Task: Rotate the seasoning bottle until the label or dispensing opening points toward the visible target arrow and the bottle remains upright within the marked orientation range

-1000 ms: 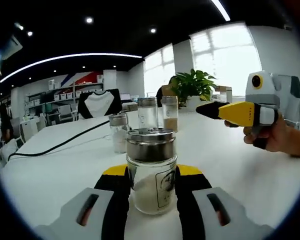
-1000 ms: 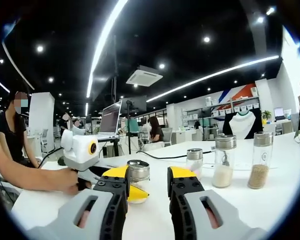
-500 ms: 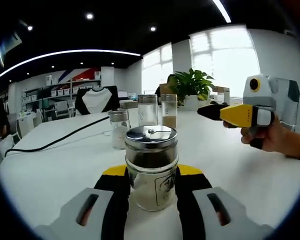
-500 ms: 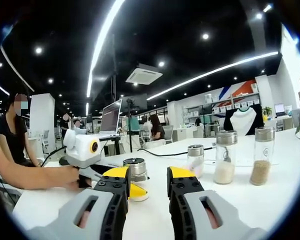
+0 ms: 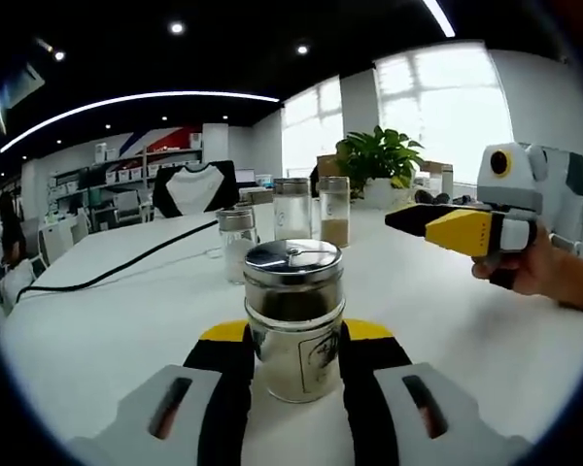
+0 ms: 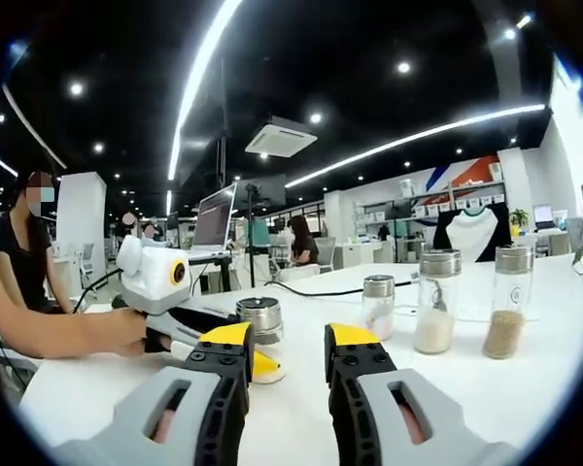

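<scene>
The left gripper (image 5: pixel 293 374) hugs the seasoning bottle (image 5: pixel 293 320) between its two jaws — the bottle stands upright on the white table (image 5: pixel 126 311), near the camera, with its shiny lid on top. The right gripper (image 6: pixel 284 374) holds nothing, and its jaws stand apart. Three more jars (image 6: pixel 437 303) (two tall, one short) stand farther back on the right. A black cable (image 5: pixel 107 277) runs across the table on the left.

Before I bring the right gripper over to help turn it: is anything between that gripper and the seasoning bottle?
Nothing visible. The seasoning bottle sits in the left gripper, and bare table lies between it and the open right gripper.
</scene>
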`<control>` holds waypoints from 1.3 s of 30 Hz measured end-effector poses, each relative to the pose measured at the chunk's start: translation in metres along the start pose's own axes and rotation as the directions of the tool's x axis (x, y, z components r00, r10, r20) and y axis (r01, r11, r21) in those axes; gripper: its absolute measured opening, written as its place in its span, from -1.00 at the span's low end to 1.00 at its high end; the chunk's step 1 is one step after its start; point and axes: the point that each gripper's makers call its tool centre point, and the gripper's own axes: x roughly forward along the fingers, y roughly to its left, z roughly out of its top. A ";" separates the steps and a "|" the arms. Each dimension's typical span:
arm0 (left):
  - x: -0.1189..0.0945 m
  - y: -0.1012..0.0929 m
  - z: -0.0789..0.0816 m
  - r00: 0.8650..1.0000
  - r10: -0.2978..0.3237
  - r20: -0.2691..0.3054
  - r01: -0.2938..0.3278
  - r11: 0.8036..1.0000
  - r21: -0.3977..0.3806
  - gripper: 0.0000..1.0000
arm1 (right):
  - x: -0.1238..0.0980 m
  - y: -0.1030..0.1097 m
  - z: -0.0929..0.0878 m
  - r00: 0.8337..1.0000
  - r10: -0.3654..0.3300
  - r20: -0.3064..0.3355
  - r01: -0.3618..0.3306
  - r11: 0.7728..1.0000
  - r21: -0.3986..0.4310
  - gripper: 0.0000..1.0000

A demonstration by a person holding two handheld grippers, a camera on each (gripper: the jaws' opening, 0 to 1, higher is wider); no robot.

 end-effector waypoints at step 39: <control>0.001 -0.001 0.002 0.999 -0.043 0.010 0.043 0.999 0.026 -0.27 | 0.087 -0.077 -0.023 0.930 -0.317 -0.185 0.276 0.937 -0.216 -0.43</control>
